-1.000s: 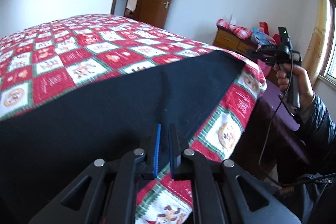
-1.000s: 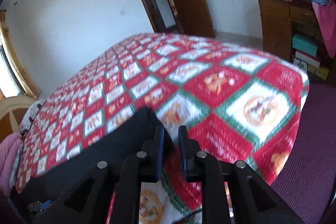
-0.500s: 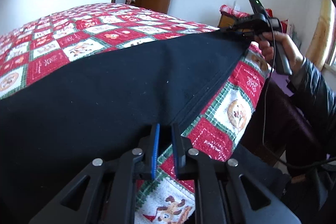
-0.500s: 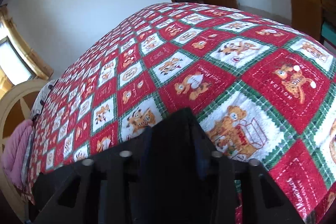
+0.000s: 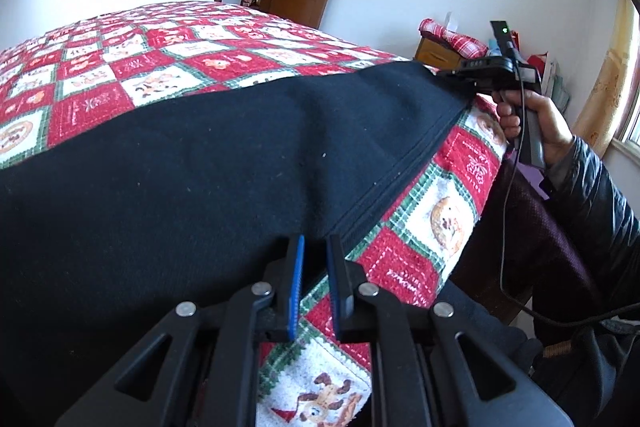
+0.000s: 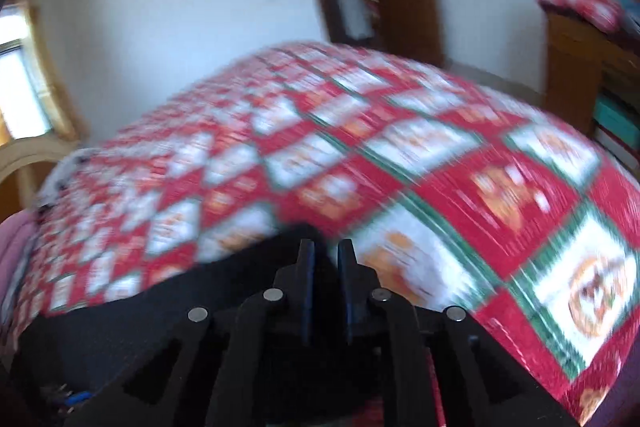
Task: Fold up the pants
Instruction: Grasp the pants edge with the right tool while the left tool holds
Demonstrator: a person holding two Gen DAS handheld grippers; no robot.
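pants [image 5: 208,163]: black, spread flat on the quilted bed [image 5: 168,63] | left claw [image 5: 316,283]: pinching near hem | right claw [image 6: 325,279]: pinching far corner | advice: lift both corners level, keep hem taut, carry over evenly to avoid wrinkles

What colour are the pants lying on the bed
Plain black pants, laid on a red, white and green checked quilt. The left wrist view shows them best.
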